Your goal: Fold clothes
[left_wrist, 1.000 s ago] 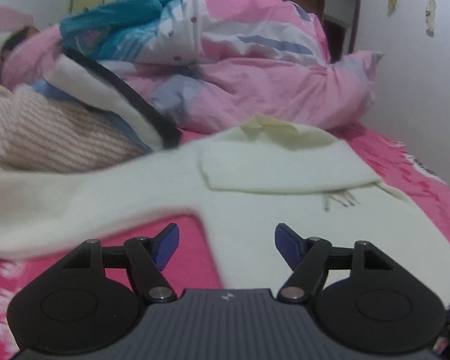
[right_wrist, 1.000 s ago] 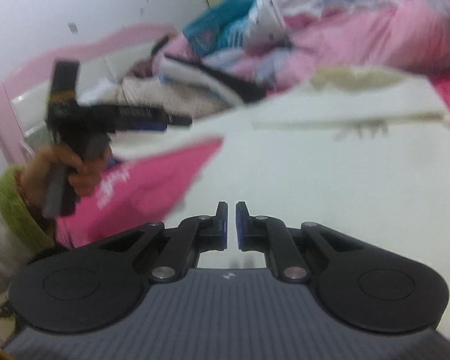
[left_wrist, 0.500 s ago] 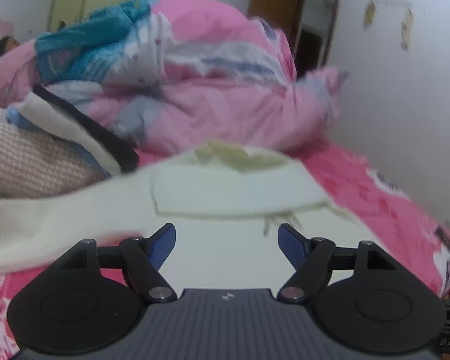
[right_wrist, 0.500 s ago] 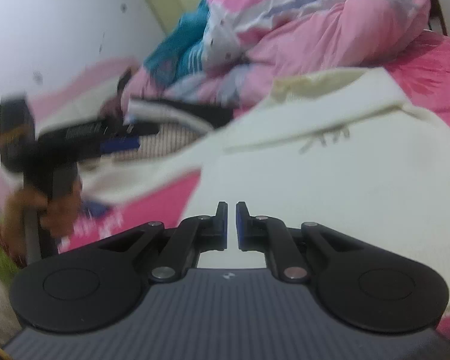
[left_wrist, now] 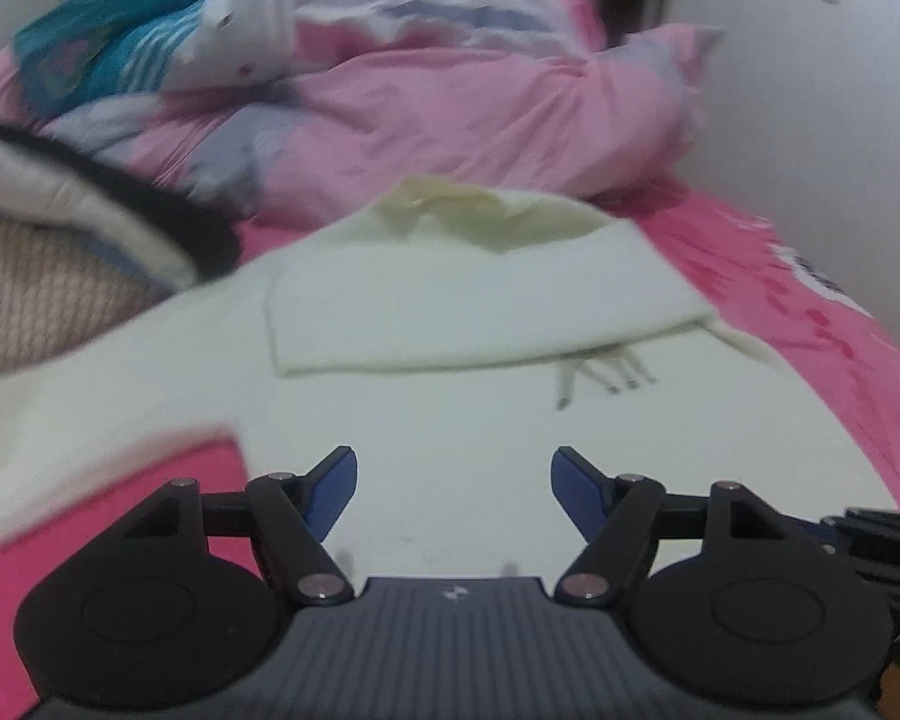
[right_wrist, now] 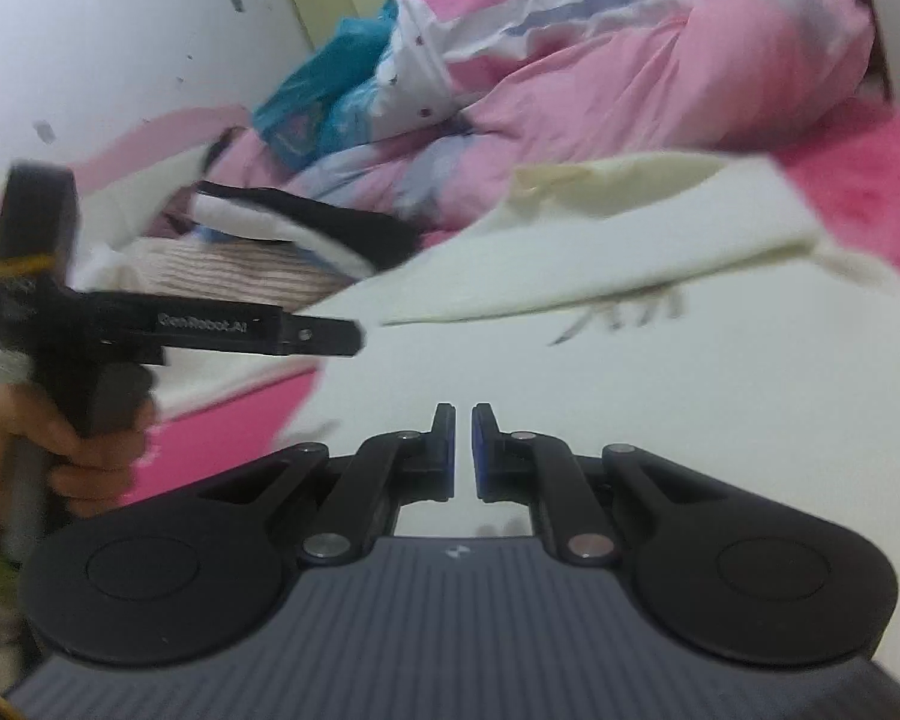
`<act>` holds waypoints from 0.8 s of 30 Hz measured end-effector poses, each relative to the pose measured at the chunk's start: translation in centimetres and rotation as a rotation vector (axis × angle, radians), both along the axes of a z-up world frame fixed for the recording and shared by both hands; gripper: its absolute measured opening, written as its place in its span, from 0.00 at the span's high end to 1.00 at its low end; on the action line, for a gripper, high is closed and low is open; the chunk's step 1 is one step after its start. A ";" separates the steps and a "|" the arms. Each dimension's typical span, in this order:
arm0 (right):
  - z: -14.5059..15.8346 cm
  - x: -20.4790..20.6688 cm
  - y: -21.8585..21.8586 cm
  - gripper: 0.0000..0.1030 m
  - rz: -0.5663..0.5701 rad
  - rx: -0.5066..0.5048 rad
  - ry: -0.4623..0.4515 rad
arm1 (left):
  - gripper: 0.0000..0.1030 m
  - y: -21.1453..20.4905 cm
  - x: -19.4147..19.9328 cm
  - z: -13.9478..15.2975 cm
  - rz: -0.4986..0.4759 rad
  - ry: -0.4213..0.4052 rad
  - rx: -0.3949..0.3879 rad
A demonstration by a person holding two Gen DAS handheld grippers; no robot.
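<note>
Over cream garment (left_wrist: 462, 420) on pink bed (left_wrist: 810, 312), left gripper (left_wrist: 453, 480) closing, empty

In the right wrist view, the left gripper (right_wrist: 330, 333), held at about nine o'clock, bears pale lettering along the side of its black body that reads roughly "GenRobot.AI", blurred. The cream garment (right_wrist: 660, 396) carries dark marks at about one o'clock from centre, too smeared to read. A small pale emblem sits on each camera's own grey housing, not legible.
</note>
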State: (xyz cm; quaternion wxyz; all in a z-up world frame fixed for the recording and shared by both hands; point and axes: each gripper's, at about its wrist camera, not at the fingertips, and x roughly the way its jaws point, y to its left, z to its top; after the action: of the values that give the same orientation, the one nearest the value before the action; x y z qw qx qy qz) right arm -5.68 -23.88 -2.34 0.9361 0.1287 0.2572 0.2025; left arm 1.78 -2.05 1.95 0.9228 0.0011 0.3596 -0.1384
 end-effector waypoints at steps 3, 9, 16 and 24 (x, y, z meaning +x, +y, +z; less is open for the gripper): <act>-0.5 -0.1 -0.2 0.94 -0.028 0.016 0.041 | 0.29 -1.0 -1.1 -1.1 0.015 0.015 0.043; -1.4 1.4 -0.4 0.94 -0.058 -0.067 0.085 | 0.29 -2.7 -2.7 -3.5 0.057 0.036 0.102; -4.2 3.7 0.0 0.96 -0.058 -0.203 0.073 | 0.24 -4.2 -3.0 -7.0 0.097 -0.011 0.174; -3.9 -5.0 1.0 0.73 -0.013 -0.331 0.009 | 0.02 -4.2 -3.3 -7.4 0.166 -0.005 0.162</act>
State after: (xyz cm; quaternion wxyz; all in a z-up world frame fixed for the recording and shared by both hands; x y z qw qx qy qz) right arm -10.65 -22.86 -6.19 0.9446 -0.0246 0.2906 0.1506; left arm -1.53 -6.20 -5.46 0.9288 0.0465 0.3662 -0.0321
